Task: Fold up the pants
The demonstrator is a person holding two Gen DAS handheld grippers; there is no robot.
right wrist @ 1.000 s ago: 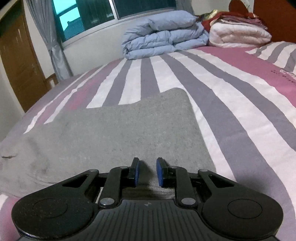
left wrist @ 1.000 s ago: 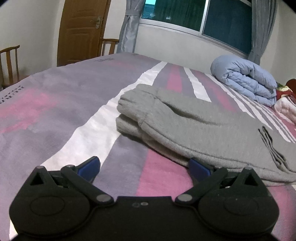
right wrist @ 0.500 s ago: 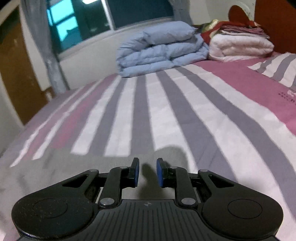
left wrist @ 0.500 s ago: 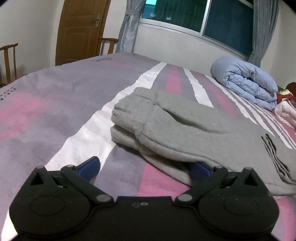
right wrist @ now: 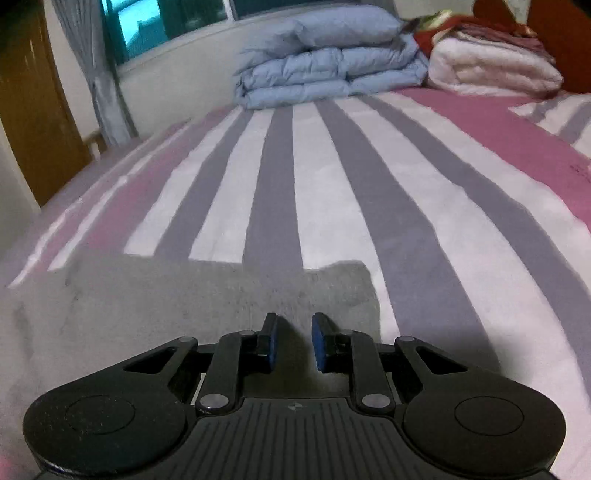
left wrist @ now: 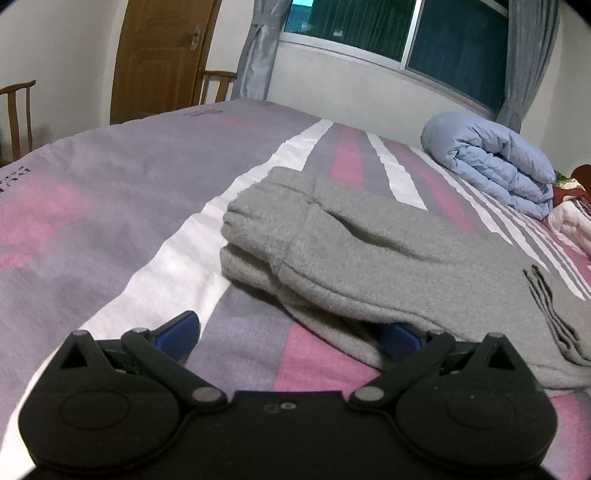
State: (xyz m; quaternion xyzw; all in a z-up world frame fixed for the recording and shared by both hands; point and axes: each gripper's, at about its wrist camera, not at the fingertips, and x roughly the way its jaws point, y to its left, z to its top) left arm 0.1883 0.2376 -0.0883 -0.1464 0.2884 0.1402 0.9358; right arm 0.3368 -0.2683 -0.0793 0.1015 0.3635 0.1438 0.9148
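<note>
Right now the gray pants [left wrist: 388, 258] lie folded in a soft pile on the striped bed [left wrist: 110, 221]. The cuffs sit at the left end of the pile, one on top of the other, on a white stripe. The rest of the pants runs off to the right, and some dark stripes show on the cloth there.

The left gripper [left wrist: 288, 332] is low over the bed, close to the near edge of the pants. Its two blue pads are far apart, so it is wide open. The left pad [left wrist: 177, 328] is over the bare sheet. The right pad is tucked under the edge of the gray cloth. It is not squeezing anything.

The right gripper [right wrist: 294, 341] is over the other end of the pants [right wrist: 184, 295]. Its blue pads [right wrist: 319, 339] are close together with a small gap between them. Gray cloth lies under and past them, but I cannot tell if any cloth is pinched.

A folded blue blanket [right wrist: 325, 62] sits far back on the bed by the window [left wrist: 369, 26]. A white blanket [right wrist: 491, 70] lies just beside it.
</note>
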